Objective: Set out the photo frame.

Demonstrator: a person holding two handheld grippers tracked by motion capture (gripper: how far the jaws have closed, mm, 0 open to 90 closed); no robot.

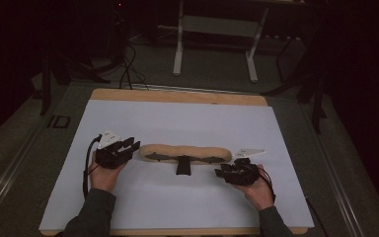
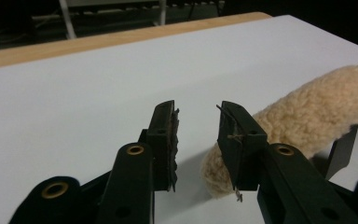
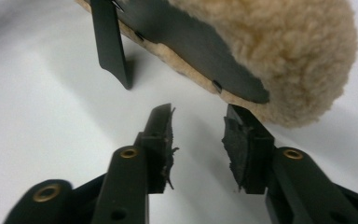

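My hands rest on the table, left gripper and right gripper aimed inward at either end of the fleece pad lying between them, both jaws spread, empty.

Only one marking is showing legibly: the letters "ID" are standing out in light outline on the dark floor just beside the desk's far left corner, seen in the high view. Nothing readable is appearing on the white sheet covering the desk, and no letters, numbers or brand marks are showing in either gripper view.
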